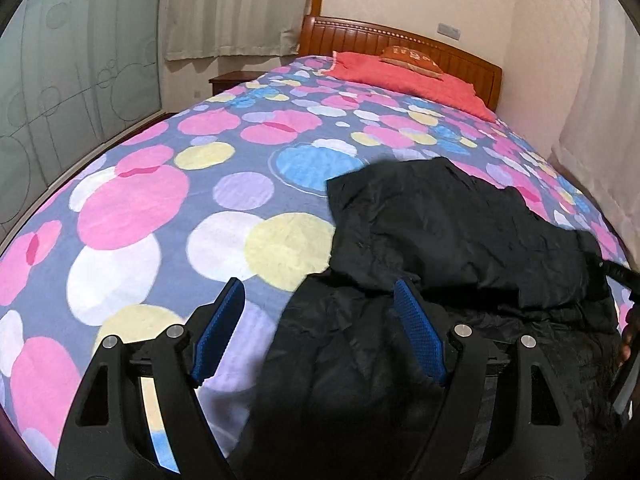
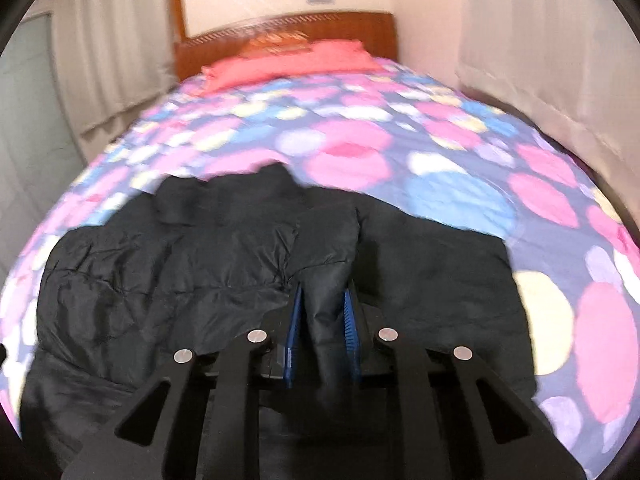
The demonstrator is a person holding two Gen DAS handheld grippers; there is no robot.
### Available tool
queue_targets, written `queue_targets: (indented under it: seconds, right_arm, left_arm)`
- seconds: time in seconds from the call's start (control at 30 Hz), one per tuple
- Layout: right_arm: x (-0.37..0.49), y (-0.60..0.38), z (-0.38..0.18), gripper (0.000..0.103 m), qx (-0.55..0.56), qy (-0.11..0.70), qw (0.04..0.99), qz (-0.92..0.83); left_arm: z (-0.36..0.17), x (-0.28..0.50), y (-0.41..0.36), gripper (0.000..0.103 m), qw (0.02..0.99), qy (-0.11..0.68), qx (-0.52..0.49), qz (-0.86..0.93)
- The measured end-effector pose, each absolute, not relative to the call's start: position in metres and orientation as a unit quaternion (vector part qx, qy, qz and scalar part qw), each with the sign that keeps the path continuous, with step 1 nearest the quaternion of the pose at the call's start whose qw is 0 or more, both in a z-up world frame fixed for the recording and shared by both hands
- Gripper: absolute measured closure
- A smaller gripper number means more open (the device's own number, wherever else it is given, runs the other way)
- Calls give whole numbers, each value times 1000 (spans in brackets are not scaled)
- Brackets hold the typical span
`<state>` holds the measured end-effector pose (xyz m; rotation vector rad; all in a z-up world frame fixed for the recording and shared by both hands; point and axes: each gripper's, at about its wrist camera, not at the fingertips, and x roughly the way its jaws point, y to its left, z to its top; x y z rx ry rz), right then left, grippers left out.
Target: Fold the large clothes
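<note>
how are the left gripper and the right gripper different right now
The left gripper is open with its blue fingers spread wide, while the right gripper is shut on a fold of the black jacket. The left holds nothing and hangs over the jacket's edge and the dotted bedspread; the right is over the jacket's middle. Both have black frames and blue pads.

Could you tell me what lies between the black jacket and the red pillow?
Only bare polka-dot bedspread separates the black jacket from the red pillow, clearest in the left wrist view.
</note>
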<state>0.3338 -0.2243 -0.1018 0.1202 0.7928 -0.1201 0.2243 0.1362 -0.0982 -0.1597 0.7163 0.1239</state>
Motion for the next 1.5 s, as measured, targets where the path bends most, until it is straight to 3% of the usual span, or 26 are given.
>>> queue_targets:
  seconds: [0.07,0.17,0.37,0.6,0.77,0.87,1.07,1.17,1.23,1.37,1.5]
  right_arm:
    - [338,-237,-117,83,54,401,912,-71]
    - [341,-244,-134,74,53,422,903,-66]
    - [324,-237,-102,59,41,378,920,-92]
    - [365,-196,-104,59,39,384,922,-23]
    - [389,-185,-146,57,18,431,902,-23]
    - [386,-183,-133,57,11,431,902,-35]
    - [383,-158,-109,57,12,382,924,-4]
    - [398,-132,-130,56,-15,412,911,23]
    - [406,-125,-147,55,-39,429,902,21]
    - [391,-140,-129,55,-5,428,904,22]
    - [346,-156,-120,52,-43,383,922,-45]
  left_arm:
    - [-102,231,132,26,930,356,-73,57]
    - [-109,245,124,26,925,371,-63,50]
    - [-105,282,110,26,926,372,-44,45]
    - [-116,342,89,26,924,376,-5,60]
    - [-159,372,89,24,892,449,-4,48]
    - [-153,370,91,25,893,446,-14,56]
    - [-106,349,61,26,932,360,-14,34]
    - [-119,363,28,25,925,380,8,-5]
    - [-152,379,8,25,898,437,45,-12]
    - [-147,373,14,26,903,429,21,-5]
    - [-133,345,31,25,924,383,-4,7]
